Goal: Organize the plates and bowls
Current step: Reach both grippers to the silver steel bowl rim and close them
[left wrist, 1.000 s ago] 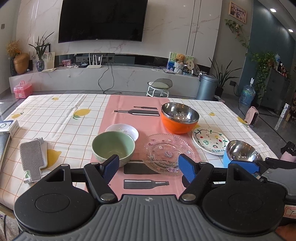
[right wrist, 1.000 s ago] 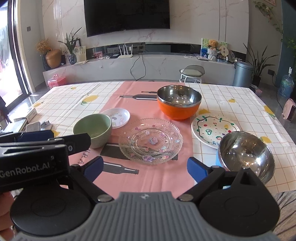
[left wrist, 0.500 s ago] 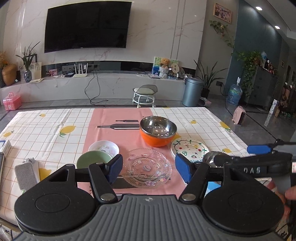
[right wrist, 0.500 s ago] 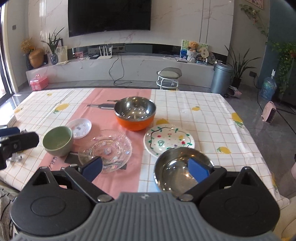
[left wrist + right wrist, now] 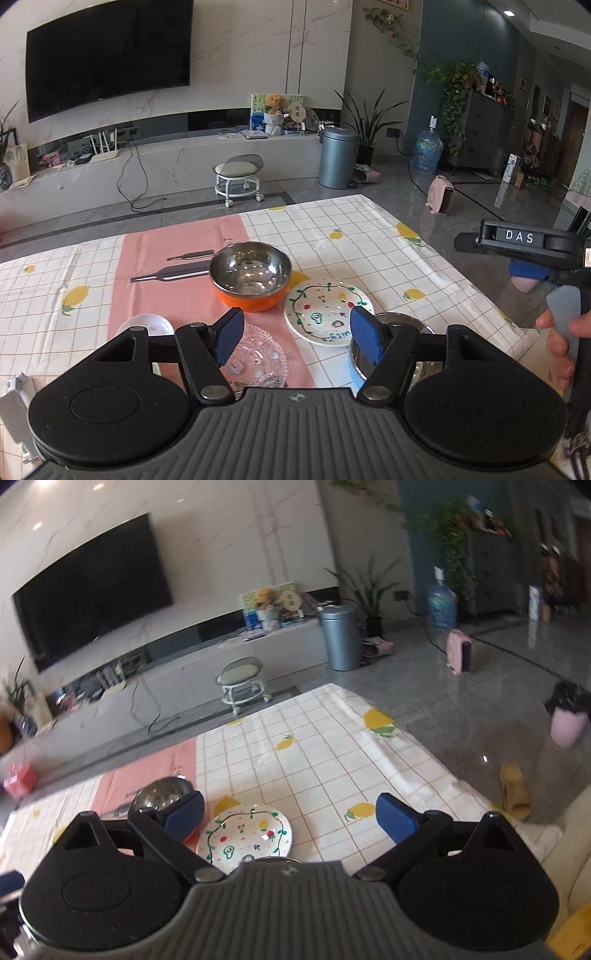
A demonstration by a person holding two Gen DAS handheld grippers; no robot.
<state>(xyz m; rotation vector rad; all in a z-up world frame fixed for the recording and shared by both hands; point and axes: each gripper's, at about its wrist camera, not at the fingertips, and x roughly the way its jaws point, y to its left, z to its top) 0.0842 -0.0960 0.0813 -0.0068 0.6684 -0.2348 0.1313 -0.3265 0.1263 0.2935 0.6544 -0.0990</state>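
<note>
The left gripper (image 5: 297,338) hangs wide open and empty above the table's (image 5: 369,236) near edge; the right gripper (image 5: 290,821) gapes empty too. Just below sit the painted plate (image 5: 325,312), flat, round, no long axis, and the orange bowl (image 5: 251,275), mouth up. A steel bowl (image 5: 406,321) hides behind the left fingers, so I'd fear a blind descent clipping its rim.

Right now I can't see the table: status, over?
Left claw open, empty. Right claw open, empty. Painted plate beside orange bowl, untouched. Nothing in the way.
</note>
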